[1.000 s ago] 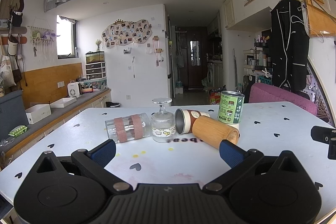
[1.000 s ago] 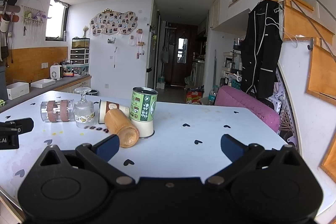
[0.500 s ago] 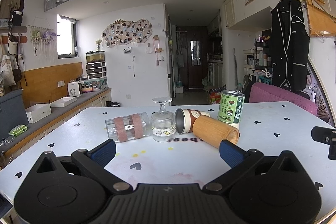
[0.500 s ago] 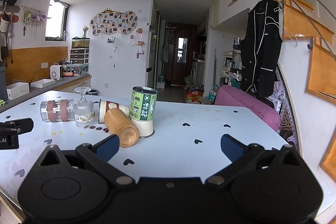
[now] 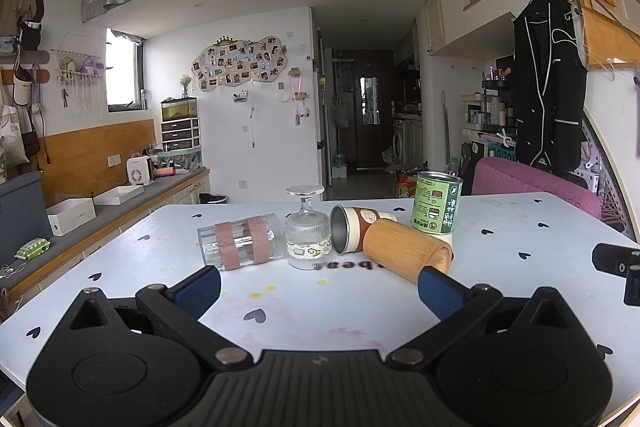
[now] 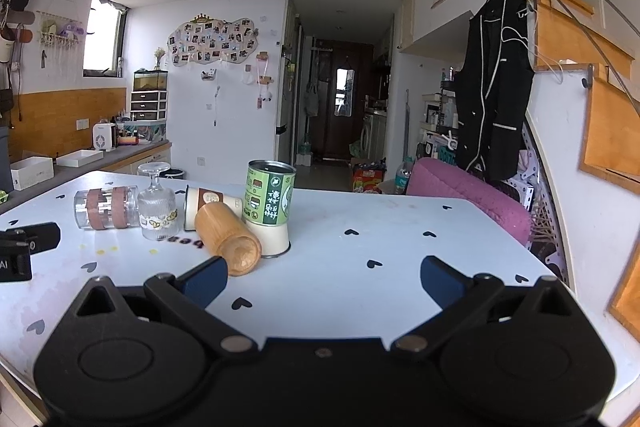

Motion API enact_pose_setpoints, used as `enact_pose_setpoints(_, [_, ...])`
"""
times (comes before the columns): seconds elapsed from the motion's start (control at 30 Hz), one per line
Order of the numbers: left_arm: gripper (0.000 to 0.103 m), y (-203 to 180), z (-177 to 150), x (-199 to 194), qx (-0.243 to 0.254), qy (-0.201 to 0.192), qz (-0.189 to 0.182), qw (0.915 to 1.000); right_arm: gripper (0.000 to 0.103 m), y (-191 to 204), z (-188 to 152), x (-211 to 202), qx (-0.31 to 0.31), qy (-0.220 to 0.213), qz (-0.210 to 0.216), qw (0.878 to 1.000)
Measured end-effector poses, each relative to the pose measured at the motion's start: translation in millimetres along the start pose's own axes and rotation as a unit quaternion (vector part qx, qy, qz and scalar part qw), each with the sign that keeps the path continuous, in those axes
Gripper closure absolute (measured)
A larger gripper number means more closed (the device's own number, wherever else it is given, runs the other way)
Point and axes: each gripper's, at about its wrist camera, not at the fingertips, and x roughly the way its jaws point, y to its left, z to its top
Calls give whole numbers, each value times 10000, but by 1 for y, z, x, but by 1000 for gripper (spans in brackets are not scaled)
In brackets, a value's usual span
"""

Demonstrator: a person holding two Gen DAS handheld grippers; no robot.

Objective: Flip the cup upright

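Note:
Several cups sit in a row on the white table (image 5: 320, 303). A clear glass with brown bands (image 5: 240, 242) lies on its side. A ribbed stemmed glass (image 5: 307, 235) stands upside down. A brown and white metal cup (image 5: 354, 233) and a bamboo cup (image 5: 406, 250) lie on their sides. A green tin cup (image 5: 436, 203) stands upside down. They also show in the right wrist view: banded glass (image 6: 105, 207), stemmed glass (image 6: 157, 205), bamboo cup (image 6: 228, 238), green tin cup (image 6: 270, 209). My left gripper (image 5: 319, 293) is open and empty, short of the cups. My right gripper (image 6: 324, 281) is open and empty, to their right.
A pink chair (image 6: 468, 199) stands behind the table's far right edge. A counter with white boxes (image 5: 72, 213) runs along the left wall. The table's right edge (image 6: 532, 259) is close to my right gripper.

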Motion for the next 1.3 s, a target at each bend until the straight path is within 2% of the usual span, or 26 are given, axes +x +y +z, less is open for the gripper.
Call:
enact_pose_setpoints(1.07, [0, -6, 2, -2, -66, 38, -50, 10000, 0, 4, -1, -4, -7, -7, 48, 10000])
enact_pose_setpoints(1.2, [0, -4, -1, -1, -89, 62, -56, 9999, 0, 3, 1, -3, 26, -42, 146, 9999])
enact_pose_setpoints(1.3, [0, -3, -5, -1, -109, 97, -66, 9999, 0, 1, 6, 3, 164, -148, 391, 9990])
